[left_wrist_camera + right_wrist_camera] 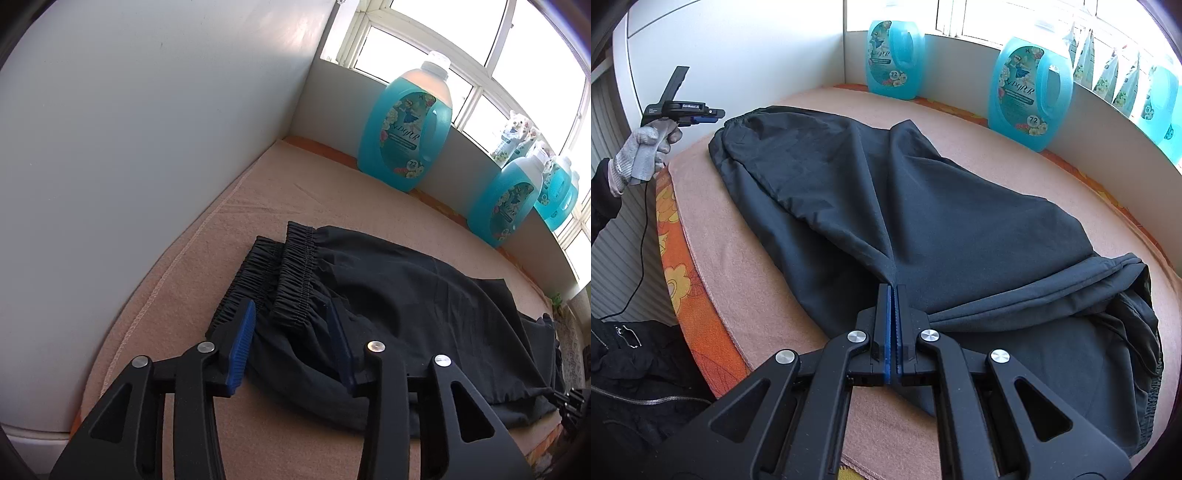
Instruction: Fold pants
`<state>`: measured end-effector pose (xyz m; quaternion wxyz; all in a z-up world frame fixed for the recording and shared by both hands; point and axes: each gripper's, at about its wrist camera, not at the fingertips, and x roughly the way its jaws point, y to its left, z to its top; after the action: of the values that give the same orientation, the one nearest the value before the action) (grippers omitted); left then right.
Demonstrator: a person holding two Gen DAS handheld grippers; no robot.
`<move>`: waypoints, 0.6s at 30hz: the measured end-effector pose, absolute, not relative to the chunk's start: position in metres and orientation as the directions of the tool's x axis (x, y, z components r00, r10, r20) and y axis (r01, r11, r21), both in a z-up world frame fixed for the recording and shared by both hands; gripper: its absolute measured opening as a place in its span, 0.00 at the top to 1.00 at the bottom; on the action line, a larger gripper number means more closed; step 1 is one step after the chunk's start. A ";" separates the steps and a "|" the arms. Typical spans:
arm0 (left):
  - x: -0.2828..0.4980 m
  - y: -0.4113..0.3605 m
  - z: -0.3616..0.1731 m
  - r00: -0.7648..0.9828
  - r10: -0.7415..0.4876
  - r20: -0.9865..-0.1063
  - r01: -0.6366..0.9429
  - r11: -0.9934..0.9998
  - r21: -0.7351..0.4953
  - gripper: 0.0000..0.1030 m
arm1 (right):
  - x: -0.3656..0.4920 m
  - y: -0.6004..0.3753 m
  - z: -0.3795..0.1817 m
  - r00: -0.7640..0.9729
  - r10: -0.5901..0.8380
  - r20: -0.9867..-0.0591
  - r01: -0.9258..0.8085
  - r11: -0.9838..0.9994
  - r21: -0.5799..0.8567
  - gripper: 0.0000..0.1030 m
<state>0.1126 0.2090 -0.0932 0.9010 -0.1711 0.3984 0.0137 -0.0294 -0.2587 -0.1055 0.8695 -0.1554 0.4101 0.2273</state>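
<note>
Black pants lie lengthwise on a peach blanket, folded so the two legs lie one on the other. The elastic cuffs show stacked in the left wrist view, with the pants stretching away to the right. My left gripper is open, its blue pads either side of the cuffs just above the cloth; it also shows at the far left in the right wrist view. My right gripper is shut on a pinch of the pants' cloth near the waist end.
Several blue detergent bottles stand along the windowsill wall behind the blanket. A white wall borders the left end. An orange flowered cover shows at the front edge. A dark jacket lies at the lower left.
</note>
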 end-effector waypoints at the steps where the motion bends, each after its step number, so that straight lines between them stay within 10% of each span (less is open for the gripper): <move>1: 0.117 0.208 -0.094 0.677 -0.117 -0.726 -0.161 0.940 -0.301 0.54 | -0.030 -0.259 -0.105 0.563 0.268 -0.782 -0.522 0.849 -0.085 0.98; 10: 0.145 0.200 -0.122 0.622 -0.058 -0.781 -0.188 0.957 -0.221 0.56 | -0.031 -0.261 -0.107 0.569 0.271 -0.776 -0.509 0.858 -0.074 0.98; 14: 0.144 0.193 -0.124 0.634 -0.009 -0.773 -0.186 0.969 -0.164 0.92 | -0.030 -0.261 -0.107 0.577 0.267 -0.772 -0.504 0.860 -0.080 0.98; 18: 0.140 0.196 -0.113 0.663 -0.001 -0.748 -0.189 0.967 -0.169 0.94 | -0.028 -0.262 -0.105 0.585 0.267 -0.766 -0.500 0.862 -0.082 0.98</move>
<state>0.1396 0.1962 -0.1126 0.9045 -0.1169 0.4069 0.0521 -0.0279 -0.2621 -0.1051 0.8781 -0.1461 0.4000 0.2184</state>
